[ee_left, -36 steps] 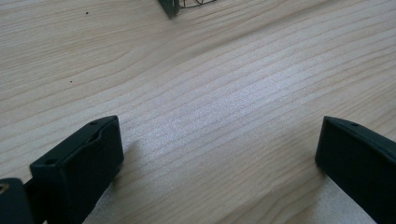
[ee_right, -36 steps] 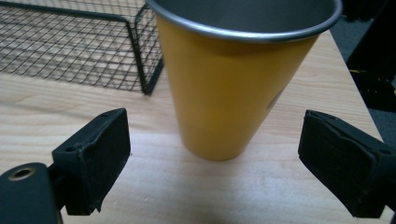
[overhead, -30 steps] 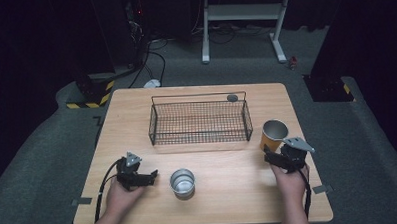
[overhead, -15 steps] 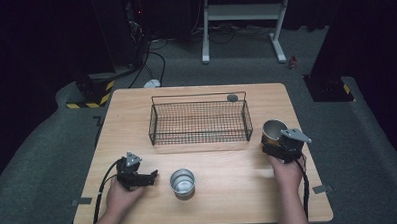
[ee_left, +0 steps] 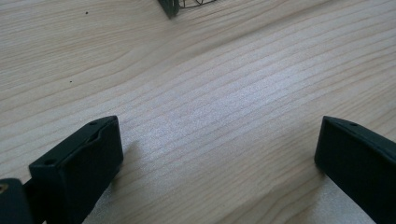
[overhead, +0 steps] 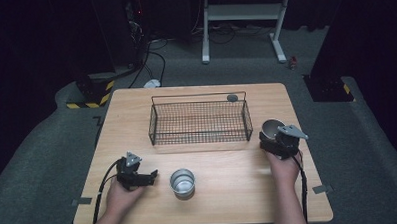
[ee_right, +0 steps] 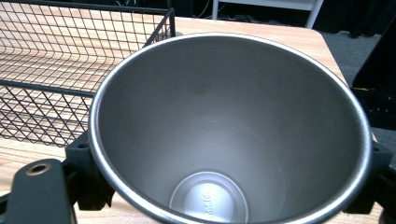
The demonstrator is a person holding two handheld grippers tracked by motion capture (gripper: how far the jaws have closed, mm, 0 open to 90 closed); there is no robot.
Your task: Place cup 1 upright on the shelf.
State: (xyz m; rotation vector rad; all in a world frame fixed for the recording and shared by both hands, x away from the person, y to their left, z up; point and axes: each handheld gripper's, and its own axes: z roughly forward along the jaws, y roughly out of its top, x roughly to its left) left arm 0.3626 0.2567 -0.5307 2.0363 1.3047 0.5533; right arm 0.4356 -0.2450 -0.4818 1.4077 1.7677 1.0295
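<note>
From the high view I have the right gripper (overhead: 279,140) at the right middle of the frame, just off the right end of the wire basket (overhead: 199,122), with the steel cup (overhead: 272,128) sitting between its jaws. The right gripper view confirms it: the cup (ee_right: 229,130) stands upright, mouth towards the camera, its long axis vertical, and a black jaw presses against each side of the wall just under the rim, so I read the jaws as clamped on it. What the next move hinges on, as I judge it, is that the basket lies to the cup's left in both views, close by but not touching, with its rim (ee_right: 84,9) about level with the cup's mouth; the cup would need lifting clear of that wire edge before going across. My left gripper (overhead: 138,176) rests at the lower left of the high view, its jaws spread wide over bare table (ee_left: 210,93) with nothing between them. A second cup (overhead: 182,182) stands just to its right in the high view, nearer this hand than the other. The left gripper view misses that cup but catches a basket corner (ee_left: 170,5) at its top edge.
</note>
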